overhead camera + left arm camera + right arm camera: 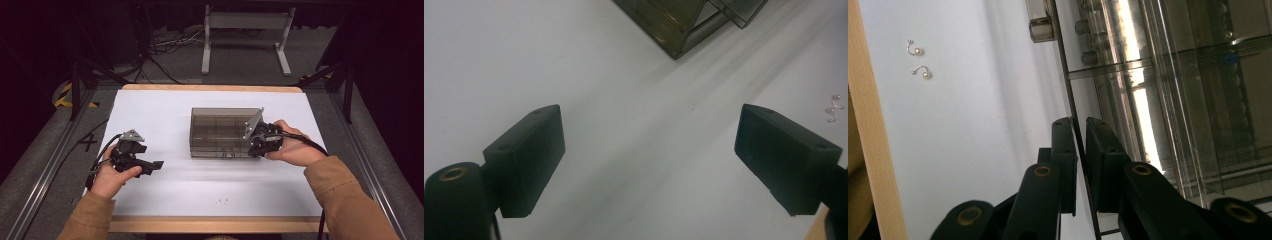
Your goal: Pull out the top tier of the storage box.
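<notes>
We see a white surface (165, 115) edged in pale wood, a smoky-grey transparent box (220, 131), and black hand-held grippers (150, 167).

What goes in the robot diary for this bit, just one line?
right gripper: shut on clear box wall | left gripper: open, holds nothing | two earrings: loose on white table

On the white table (165, 105): one smoky transparent compartment box (220, 131); two small pearl-tipped hooks (919, 60), lying close together near the table's front edge. Held by the person: two grippers, one left gripper (159, 165) and one right gripper (255, 148).
</notes>
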`<state>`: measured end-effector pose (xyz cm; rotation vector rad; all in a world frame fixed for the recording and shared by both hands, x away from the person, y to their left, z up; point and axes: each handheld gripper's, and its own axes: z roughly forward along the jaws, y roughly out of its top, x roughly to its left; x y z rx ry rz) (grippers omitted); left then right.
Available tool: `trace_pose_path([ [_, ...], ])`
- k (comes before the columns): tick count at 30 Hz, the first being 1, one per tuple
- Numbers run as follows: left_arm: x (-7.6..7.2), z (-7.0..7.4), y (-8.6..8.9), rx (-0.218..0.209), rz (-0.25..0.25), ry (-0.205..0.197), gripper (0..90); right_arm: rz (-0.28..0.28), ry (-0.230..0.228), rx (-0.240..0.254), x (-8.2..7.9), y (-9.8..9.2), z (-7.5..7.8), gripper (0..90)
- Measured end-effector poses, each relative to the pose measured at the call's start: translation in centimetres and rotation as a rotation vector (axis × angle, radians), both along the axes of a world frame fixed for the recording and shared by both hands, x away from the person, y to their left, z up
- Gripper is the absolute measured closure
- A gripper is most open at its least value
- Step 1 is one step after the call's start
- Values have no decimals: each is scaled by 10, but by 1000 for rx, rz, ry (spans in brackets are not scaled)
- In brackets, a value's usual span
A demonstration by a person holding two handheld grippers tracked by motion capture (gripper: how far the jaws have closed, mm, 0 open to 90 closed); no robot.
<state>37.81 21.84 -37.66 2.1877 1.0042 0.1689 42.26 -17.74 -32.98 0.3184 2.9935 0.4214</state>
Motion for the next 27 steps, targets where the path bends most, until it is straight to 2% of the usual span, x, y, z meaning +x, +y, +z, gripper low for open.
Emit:
trace_pose_path([
  [3,0,0,0,0,-1,0,132,-9,3,-7,-2,0,1,833],
  [9,0,0,0,1,-2,-2,132,18,-6,-9,-6,1,1,836],
  [16,1,0,-1,3,-4,0,132,25,-1,-8,-12,-2,1,837],
  [25,1,0,-2,4,-6,-1,131,46,3,-14,-25,0,1,848],
  [26,1,0,-2,3,-6,-2,132,66,-9,-9,-25,0,1,849],
  [27,1,0,-2,4,-6,0,132,55,-2,-15,-28,0,1,849],
])
